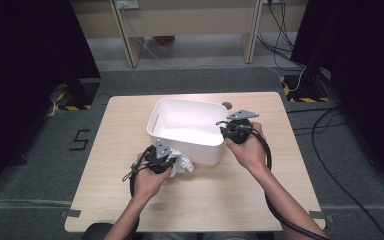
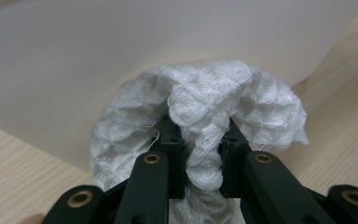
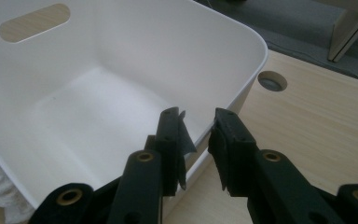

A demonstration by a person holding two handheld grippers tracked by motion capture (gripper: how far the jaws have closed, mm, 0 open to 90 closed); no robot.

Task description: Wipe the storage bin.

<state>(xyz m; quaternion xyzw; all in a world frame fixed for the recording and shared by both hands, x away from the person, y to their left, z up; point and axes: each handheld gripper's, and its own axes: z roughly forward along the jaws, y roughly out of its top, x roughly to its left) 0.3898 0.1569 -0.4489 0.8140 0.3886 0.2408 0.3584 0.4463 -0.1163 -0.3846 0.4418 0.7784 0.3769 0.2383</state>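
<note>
High view: one white bin [image 1: 187, 127], its rim pinched by the right gripper [image 1: 228, 131]; one white cloth [image 1: 182, 165] pinched by the left gripper [image 1: 166, 161]; one table [image 1: 130, 200].

A light wooden table [image 1: 230, 200] carries a white plastic bin [image 1: 207, 150] and a crumpled white cloth [image 1: 182, 165].

Even overhead light falls on the table [image 1: 190, 200], bright at its middle with soft shadows; the room beyond its side edges is nearly black. Both gripper views look soft and slightly hazy.
</note>
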